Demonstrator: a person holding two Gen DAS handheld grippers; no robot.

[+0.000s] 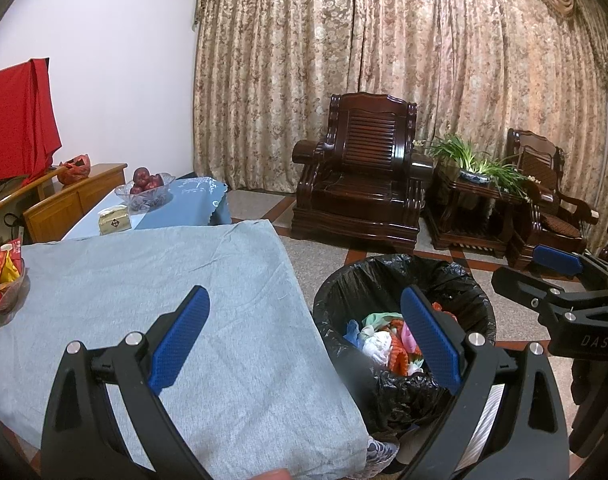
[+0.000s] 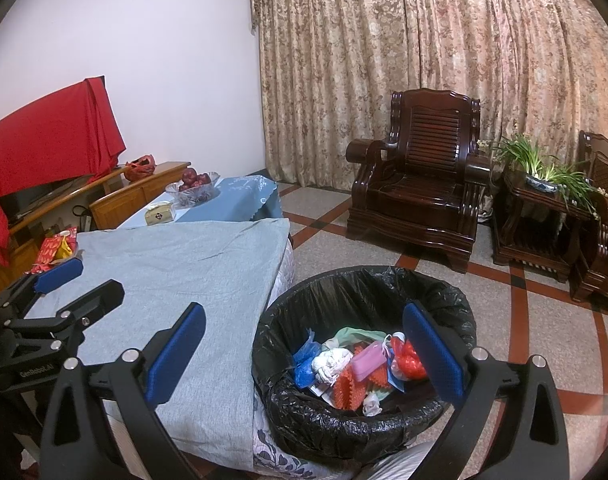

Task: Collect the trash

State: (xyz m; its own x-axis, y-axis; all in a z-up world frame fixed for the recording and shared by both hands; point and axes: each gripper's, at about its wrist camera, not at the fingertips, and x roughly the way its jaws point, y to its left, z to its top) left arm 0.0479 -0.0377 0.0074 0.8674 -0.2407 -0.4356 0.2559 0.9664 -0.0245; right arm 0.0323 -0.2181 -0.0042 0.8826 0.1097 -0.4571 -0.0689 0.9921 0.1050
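Observation:
A round bin lined with a black bag point(image 1: 359, 280) point(image 2: 288, 320) stands on the floor right of a table under a grey cloth point(image 1: 164, 280) point(image 2: 176, 264). Inside lies a heap of trash point(image 1: 383, 340) point(image 2: 355, 368): blue, white, orange, pink and red scraps. My left gripper point(image 1: 304, 340) is open and empty, held over the table's right edge and the bin. My right gripper point(image 2: 304, 352) is open and empty above the bin's near rim. Each gripper shows in the other's view, the right one point(image 1: 543, 276) and the left one point(image 2: 76, 284), both open.
A glass dish of red snack packets point(image 1: 0, 280) point(image 2: 56, 248) sits at the table's left edge. Beyond are a blue-clothed table with a fruit bowl point(image 1: 144, 192) point(image 2: 192, 188) and tissue box point(image 1: 114, 220). Dark wooden armchairs point(image 1: 363, 168) point(image 2: 419, 184) and a plant stand point(image 1: 471, 208) line the curtain.

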